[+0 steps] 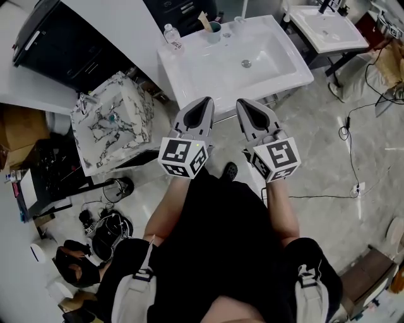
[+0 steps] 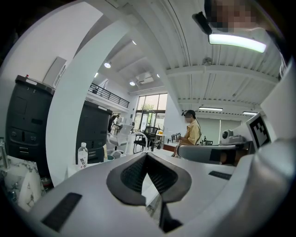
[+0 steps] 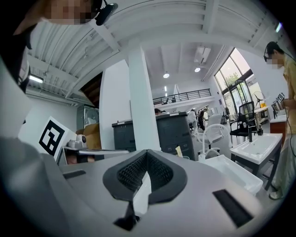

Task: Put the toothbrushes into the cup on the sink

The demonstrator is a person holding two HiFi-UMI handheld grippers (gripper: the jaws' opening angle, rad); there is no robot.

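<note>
We hold both grippers side by side in front of the white sink (image 1: 278, 74), their tips reaching its front edge in the head view. The left gripper (image 1: 205, 102) has its jaws pressed together at the tips, pad against pad, and the right gripper (image 1: 243, 104) is closed the same way. Neither pinches anything.

The cup (image 1: 214, 30) stands on the sink's back rim, toward the left corner and well apart from us. A tan strip (image 1: 203, 19) sticks up out of it; we cannot tell whether it is a toothbrush. Just left of the cup, at the rim's corner, stands a water bottle (image 1: 172, 36). The basin, with its drain (image 1: 246, 63), lies between our grippers and the cup.

To our left a marbled basin (image 1: 129, 117) sits tilted beside the sink, with a black cabinet (image 1: 63, 38) behind it and a jumble of dark gear (image 1: 107, 230) on the floor below. To the right stands a second sink (image 1: 325, 30), and a cable (image 1: 346, 135) trails over the tiles. In the left gripper view a person in a yellow shirt (image 2: 191, 133) stands far off.
</note>
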